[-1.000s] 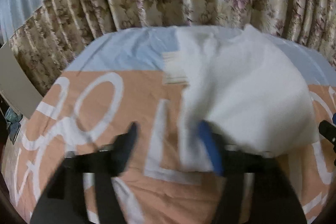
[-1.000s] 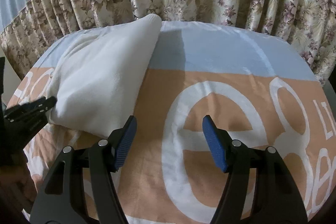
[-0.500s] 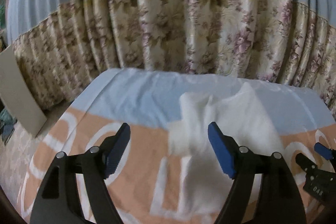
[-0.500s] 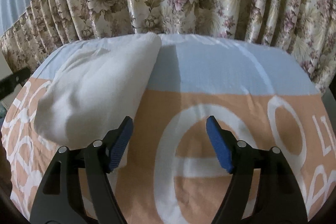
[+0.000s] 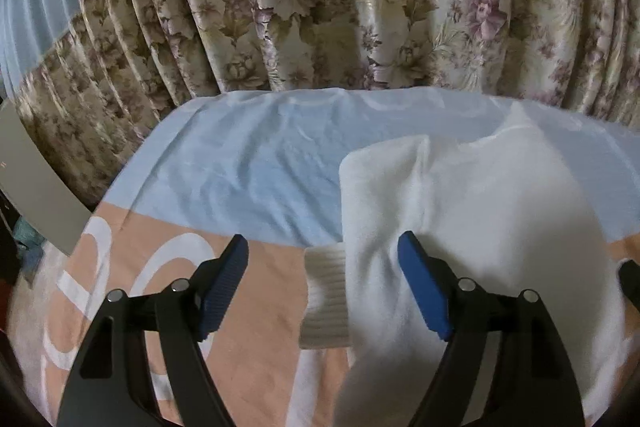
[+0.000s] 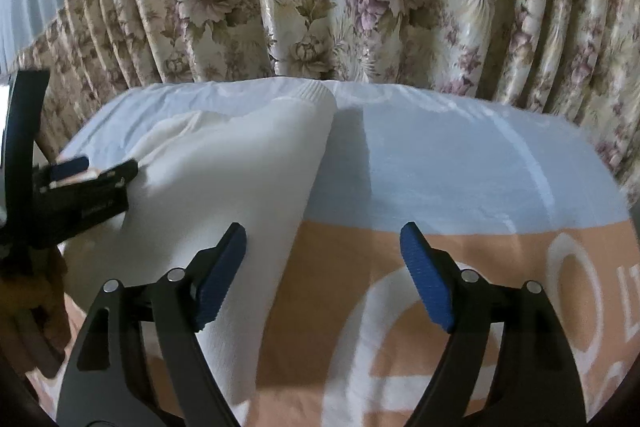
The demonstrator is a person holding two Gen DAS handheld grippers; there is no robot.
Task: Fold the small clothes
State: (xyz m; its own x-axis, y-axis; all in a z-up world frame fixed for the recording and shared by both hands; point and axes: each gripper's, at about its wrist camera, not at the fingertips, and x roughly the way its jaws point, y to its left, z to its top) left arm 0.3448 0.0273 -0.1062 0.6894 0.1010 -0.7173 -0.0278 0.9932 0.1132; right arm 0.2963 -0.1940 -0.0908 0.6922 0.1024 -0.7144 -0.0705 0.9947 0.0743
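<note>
A white knit garment (image 5: 480,227) lies partly folded on the bed, its ribbed cuff (image 5: 326,295) sticking out at its left edge. My left gripper (image 5: 322,285) is open and empty, hovering over that cuff and the garment's left side. In the right wrist view the same garment (image 6: 224,187) lies to the left, its ribbed hem (image 6: 316,93) at the far end. My right gripper (image 6: 322,277) is open and empty above the garment's right edge. The left gripper shows in the right wrist view (image 6: 80,175) at the garment's left side.
The bed sheet (image 5: 248,163) is pale blue at the far end and peach with large white letters (image 6: 384,307) nearer me. A flowered curtain (image 5: 360,7) hangs right behind the bed. A grey board (image 5: 36,195) leans at the bed's left.
The left gripper lifted off the garment, then came forward and down over its cuff side. The right gripper moved forward along the garment's right edge. Both stayed open.
</note>
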